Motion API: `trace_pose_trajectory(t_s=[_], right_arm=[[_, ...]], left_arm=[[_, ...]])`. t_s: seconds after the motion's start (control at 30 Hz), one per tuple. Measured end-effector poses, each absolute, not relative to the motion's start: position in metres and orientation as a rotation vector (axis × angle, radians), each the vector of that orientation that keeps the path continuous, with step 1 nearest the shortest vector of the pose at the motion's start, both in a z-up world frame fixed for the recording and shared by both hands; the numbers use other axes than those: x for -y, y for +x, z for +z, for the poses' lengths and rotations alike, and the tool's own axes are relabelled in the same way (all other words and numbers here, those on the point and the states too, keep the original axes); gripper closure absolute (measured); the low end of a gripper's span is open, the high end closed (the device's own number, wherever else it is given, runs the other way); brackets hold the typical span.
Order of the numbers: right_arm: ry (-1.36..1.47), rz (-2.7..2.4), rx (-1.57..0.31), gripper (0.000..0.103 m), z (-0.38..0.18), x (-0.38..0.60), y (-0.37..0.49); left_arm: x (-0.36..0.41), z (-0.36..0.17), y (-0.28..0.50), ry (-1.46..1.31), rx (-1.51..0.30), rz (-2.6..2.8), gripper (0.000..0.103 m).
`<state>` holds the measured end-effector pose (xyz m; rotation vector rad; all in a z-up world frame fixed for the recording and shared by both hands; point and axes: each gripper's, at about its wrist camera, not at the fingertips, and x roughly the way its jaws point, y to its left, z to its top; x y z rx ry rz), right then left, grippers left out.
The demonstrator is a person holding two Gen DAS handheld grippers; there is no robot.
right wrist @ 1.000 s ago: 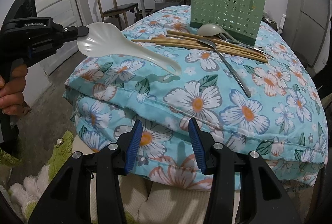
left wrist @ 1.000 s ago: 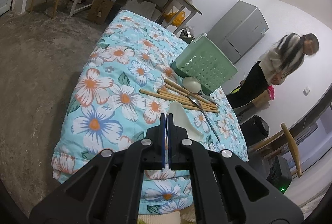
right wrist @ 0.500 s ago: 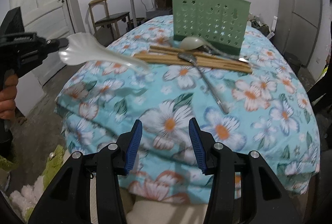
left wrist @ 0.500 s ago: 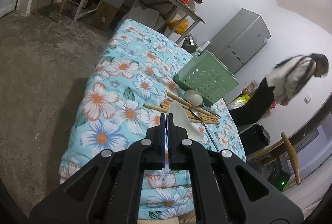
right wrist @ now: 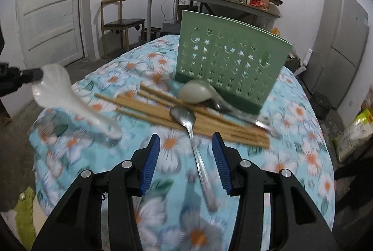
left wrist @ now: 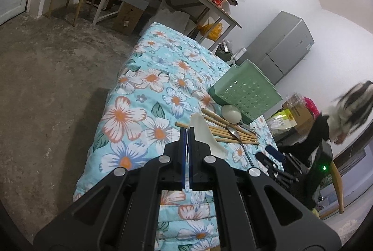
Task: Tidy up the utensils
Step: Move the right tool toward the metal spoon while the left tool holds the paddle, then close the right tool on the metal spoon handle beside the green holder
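My left gripper (left wrist: 187, 134) is shut on the end of a white scalloped spoon (left wrist: 202, 132), held in the air over the floral quilt (left wrist: 139, 97). From the right wrist the white spoon (right wrist: 63, 97) juts out of the left gripper (right wrist: 25, 75) at the left edge. My right gripper (right wrist: 186, 153) stands open low over the quilt; the handle of a metal spoon (right wrist: 193, 132) lies below the gap, untouched. Wooden chopsticks (right wrist: 163, 109) and a pale ladle (right wrist: 195, 92) lie in front of a green perforated basket (right wrist: 230, 64). The right gripper (left wrist: 268, 154) shows past the chopsticks (left wrist: 233, 133).
A person (left wrist: 349, 111) stands at the far right by a grey fridge (left wrist: 284, 46). A cluttered table (right wrist: 209, 0) and a wooden chair (right wrist: 121, 22) are behind the quilt. A door (right wrist: 49, 13) is on the left. A bin (right wrist: 322, 104) sits right of the quilt.
My right gripper moved forward over the quilt, so the metal spoon's handle now lies under its open fingers. The left gripper kept the white spoon nearly still. The person shifted right.
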<state>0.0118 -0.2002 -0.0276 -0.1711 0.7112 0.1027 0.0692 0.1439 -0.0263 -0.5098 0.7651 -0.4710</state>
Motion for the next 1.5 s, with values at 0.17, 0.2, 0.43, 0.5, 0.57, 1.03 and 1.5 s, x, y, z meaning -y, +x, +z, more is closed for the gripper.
trace_pose_trajectory(t_s=[0.17,0.2,0.43,0.5,0.57,1.03,1.5], right_arm=[[-0.168,0.177,-0.792,0.063,-0.039,0.202,0.046],[-0.160,0.193,-0.811,0.064,-0.042,0.203,0.051],[-0.133,0.261,-0.921,0.065,-0.057,0.209,0.081],[-0.142,0.271,-0.928,0.065,-0.058,0.208,0.085],[-0.155,0.281,-0.930,0.066,-0.058,0.206,0.086],[-0.049,0.286,-0.943,0.085,-0.048,0.223,0.085],[-0.053,0.292,-0.938,0.099,-0.048,0.228,0.090]], left_arm=[[-0.143,-0.030,0.078,-0.521,-0.763,-0.483,0.103],[-0.143,-0.031,0.080,-0.523,-0.760,-0.487,0.103],[-0.145,-0.034,0.092,-0.538,-0.750,-0.497,0.103],[-0.145,-0.035,0.093,-0.540,-0.751,-0.497,0.103],[-0.146,-0.036,0.096,-0.545,-0.753,-0.494,0.103],[-0.148,-0.035,0.097,-0.555,-0.745,-0.474,0.103],[-0.141,-0.020,0.083,-0.529,-0.727,-0.452,0.103]])
